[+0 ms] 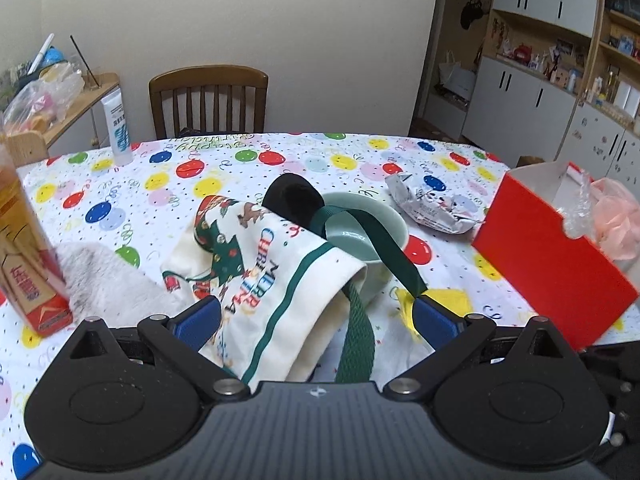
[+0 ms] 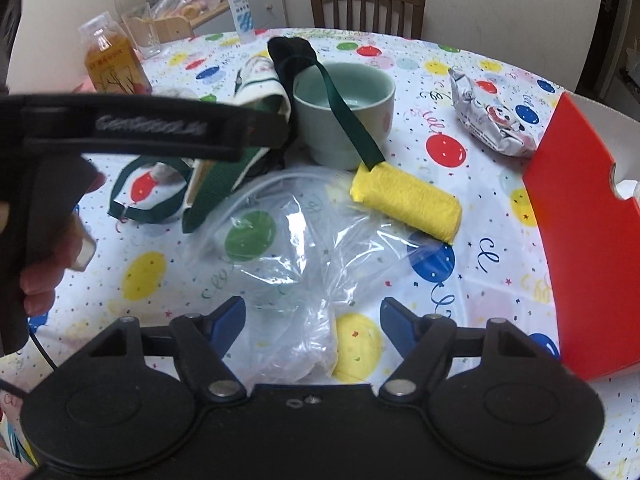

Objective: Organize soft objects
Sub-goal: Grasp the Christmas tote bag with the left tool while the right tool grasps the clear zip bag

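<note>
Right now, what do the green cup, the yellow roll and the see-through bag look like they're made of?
Green cup: likely glazed ceramic, glossy with highlights inside.
Yellow roll: seemingly wound thread or yarn, matte with fine parallel lines.
See-through bag: thin clear plastic film, crinkled and shiny.

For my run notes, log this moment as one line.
left gripper: open around tote bag | right gripper: open over plastic bag | bag strap across bowl | yellow roll beside bowl
</note>
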The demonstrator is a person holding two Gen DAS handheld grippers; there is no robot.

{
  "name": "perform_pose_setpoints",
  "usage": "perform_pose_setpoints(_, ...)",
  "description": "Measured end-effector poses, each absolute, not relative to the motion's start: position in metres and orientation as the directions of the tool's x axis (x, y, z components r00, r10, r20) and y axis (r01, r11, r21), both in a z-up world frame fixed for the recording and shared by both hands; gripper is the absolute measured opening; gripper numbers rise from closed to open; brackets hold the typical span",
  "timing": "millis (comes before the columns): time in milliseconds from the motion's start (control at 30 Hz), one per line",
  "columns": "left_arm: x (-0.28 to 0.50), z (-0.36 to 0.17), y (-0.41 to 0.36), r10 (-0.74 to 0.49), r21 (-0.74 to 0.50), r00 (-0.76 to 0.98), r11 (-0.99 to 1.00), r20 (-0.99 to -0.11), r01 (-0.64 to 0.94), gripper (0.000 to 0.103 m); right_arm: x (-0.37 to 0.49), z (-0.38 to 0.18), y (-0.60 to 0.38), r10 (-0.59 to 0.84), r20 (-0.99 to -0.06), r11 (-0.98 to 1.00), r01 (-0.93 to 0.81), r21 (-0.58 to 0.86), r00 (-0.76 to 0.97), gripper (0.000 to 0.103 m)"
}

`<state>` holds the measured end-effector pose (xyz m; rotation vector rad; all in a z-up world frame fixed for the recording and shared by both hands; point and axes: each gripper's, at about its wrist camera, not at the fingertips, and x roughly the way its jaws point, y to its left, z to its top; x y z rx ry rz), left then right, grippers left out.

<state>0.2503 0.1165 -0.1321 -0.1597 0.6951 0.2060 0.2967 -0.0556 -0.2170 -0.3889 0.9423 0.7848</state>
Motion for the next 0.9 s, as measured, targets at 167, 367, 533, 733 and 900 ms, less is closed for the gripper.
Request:
perform_pose_setpoints(167, 0.264, -0.142, 0.118, 0.195, -0.027, 0.732, 0.96, -0.653, -0.28, 0.102, 0.297, -0.223, -0.053, 0.408, -0.846, 0.668, -0.744, 0.019, 0.345, 0.068)
perform_pose_setpoints(367, 0.268, -0.144, 0.124, 0.182, -0.057, 0.724, 0.955, -0.665, -0.292, 0.076, 0.296, -0.23, -0.049, 0.393, -0.855, 0.668, -0.744, 0.01, 0.34, 0.057)
perform_pose_setpoints(533, 0.265, -0.14, 0.129, 0.144, -0.104, 0.737, 0.955, -0.66, -0.279, 0.059, 0.298, -0.233, -0.049, 0.381, -0.862, 0.666, -0.746, 0.005, 0.335, 0.052)
perform_pose_setpoints(733, 0.258, -0.134, 0.141, 0.112, -0.171, 0.74, 0.94, -0.663, -0.296, 0.041, 0.298, -0.234, -0.051, 0.384, -0.866, 0.664, -0.747, 0.017, 0.322, 0.042)
perform_pose_setpoints(900, 0.247, -0.127, 0.153, 0.104, -0.223, 0.744, 0.919, -0.66, -0.326, 0.033, 0.298, -0.23, -0.055, 0.398, -0.86, 0.668, -0.744, 0.034, 0.319, 0.033)
